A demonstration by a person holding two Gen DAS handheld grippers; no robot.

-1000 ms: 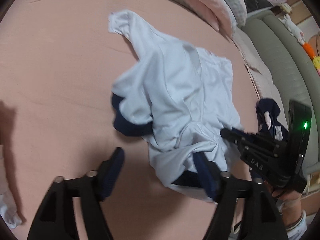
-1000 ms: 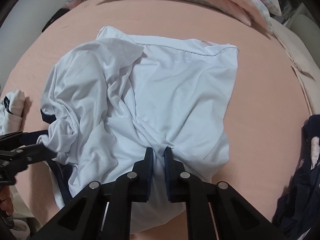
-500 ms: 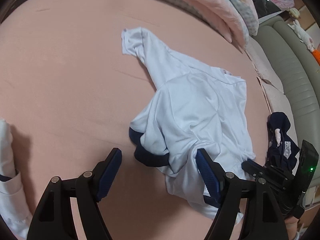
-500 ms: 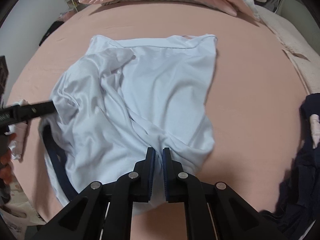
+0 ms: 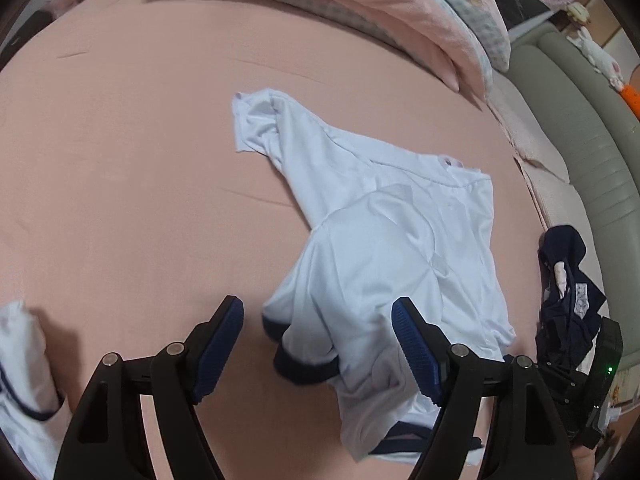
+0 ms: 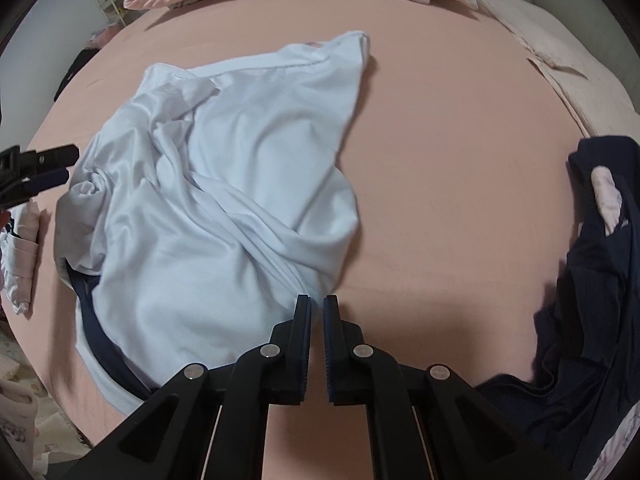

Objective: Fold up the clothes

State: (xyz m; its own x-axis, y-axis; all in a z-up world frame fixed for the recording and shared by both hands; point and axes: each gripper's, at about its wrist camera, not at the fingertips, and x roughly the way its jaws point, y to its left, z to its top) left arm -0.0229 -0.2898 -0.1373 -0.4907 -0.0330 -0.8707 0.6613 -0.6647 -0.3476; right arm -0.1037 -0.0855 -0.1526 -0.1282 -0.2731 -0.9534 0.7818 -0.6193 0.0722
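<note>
The white shirt (image 6: 224, 216) is lying crumpled on the pink bed sheet (image 5: 120, 184), filling the centre and left of your right wrist view and the centre right of your left wrist view. Its navy trim is peeking out along the lower left edge, and folds are hiding how the body and sleeves are arranged; one sleeve is stretching toward the upper left in the left view. A dark navy garment (image 6: 592, 280) is bunching at the right edge, partly cut off by the frame. Pink pillows (image 5: 360, 4) are running along the top.

Your left gripper (image 5: 318, 350) is standing wide apart, its fingers straddling the shirt's near edge without pinching it. Your right gripper (image 6: 316, 336) is nearly closed, with a thin gap between the pads; whether a bit of shirt fabric is caught there is hard to make out, since the cloth is ending right at the tips.
</note>
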